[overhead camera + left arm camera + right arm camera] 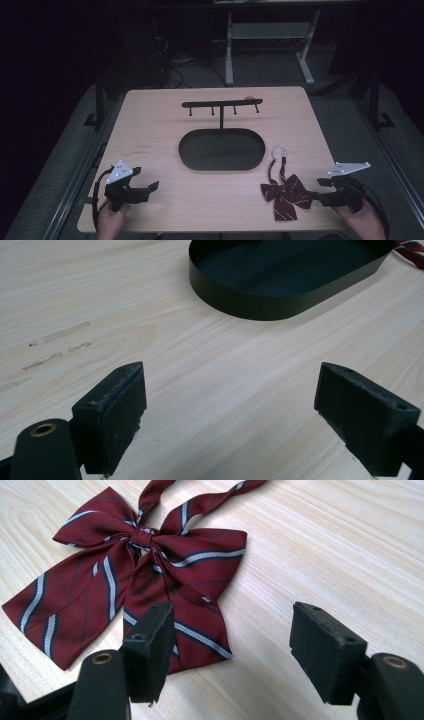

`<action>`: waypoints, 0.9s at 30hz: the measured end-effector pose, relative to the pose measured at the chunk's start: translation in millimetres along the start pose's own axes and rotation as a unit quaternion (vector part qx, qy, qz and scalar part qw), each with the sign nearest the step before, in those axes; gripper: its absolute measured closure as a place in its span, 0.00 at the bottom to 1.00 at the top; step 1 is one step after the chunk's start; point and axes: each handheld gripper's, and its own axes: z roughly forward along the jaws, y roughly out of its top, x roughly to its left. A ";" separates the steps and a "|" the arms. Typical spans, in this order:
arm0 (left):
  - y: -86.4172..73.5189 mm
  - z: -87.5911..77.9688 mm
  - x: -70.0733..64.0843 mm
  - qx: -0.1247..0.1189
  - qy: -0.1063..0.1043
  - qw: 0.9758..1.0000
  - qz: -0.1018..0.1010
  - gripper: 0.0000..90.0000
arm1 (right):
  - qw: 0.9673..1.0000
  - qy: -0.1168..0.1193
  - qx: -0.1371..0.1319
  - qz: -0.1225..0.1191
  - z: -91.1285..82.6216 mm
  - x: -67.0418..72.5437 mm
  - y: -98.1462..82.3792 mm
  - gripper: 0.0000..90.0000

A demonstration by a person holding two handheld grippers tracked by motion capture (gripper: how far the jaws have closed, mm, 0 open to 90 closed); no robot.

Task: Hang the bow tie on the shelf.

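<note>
A dark red striped bow tie (284, 192) lies flat on the wooden table near the front right, its white loop (280, 150) stretched toward the tray. My right gripper (320, 196) rests just right of it, open, jaws pointing at the bow. In the right gripper view the bow tie (130, 575) spreads ahead and to the left, partly behind the left jaw, with bare wood between the pads. My left gripper (150, 189) sits at the front left, open and holding nothing. The left gripper view shows its wide-apart pads (117, 415) over bare wood.
A black oval tray (187, 155) sits mid-table, with a black post and a hook bar (221, 104) rising behind it. The tray's wall (260, 307) lies ahead of the left jaws. Table edges run close to both hands. A white frame stands on the floor beyond.
</note>
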 end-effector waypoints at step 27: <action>-0.3 -0.7 -1.6 0.002 0.003 1.000 0.003 0.15 | 0.999 0.039 -0.005 -0.037 5.9 16.1 45.6 0.37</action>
